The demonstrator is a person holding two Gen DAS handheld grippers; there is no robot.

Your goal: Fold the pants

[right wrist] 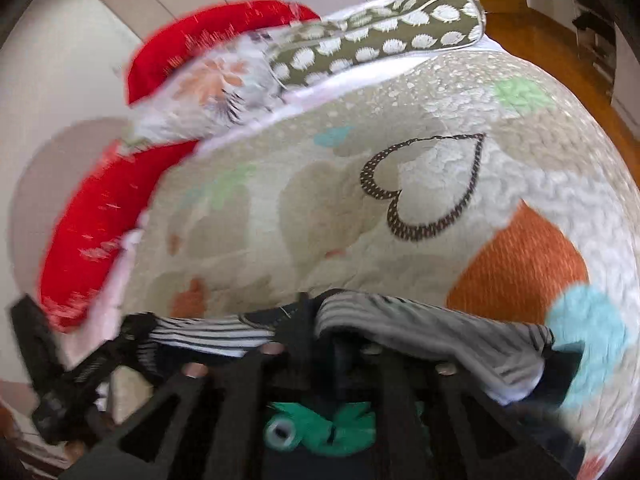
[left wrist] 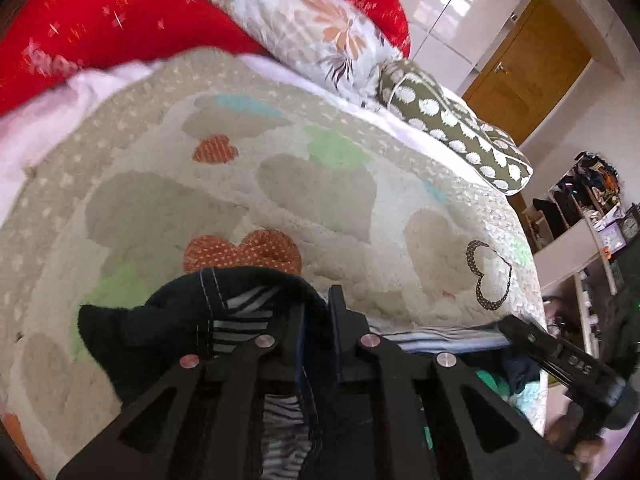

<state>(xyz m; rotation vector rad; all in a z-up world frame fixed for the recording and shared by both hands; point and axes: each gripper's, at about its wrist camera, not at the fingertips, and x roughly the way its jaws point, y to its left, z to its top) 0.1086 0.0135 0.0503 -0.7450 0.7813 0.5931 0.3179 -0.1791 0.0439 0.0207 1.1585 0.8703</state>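
Observation:
The pants (left wrist: 168,320) are dark navy with a black-and-white striped lining. My left gripper (left wrist: 318,312) is shut on their waistband and holds it above the quilted bed cover (left wrist: 280,184). My right gripper (right wrist: 308,320) is shut on the striped edge of the same pants (right wrist: 420,328), also lifted over the bed. The pants stretch between the two grippers; the right gripper also shows at the right of the left wrist view (left wrist: 560,356), and the left gripper at the left of the right wrist view (right wrist: 132,332). The rest of the pants hangs below, hidden by the gripper bodies.
The bed cover has heart patches. A red pillow (left wrist: 100,28), a floral pillow (left wrist: 320,36) and an olive dotted bolster (left wrist: 452,124) lie at the head. A wooden door (left wrist: 528,68) and cluttered shelves (left wrist: 592,208) stand to the right. A green cloth (right wrist: 332,424) lies below the right gripper.

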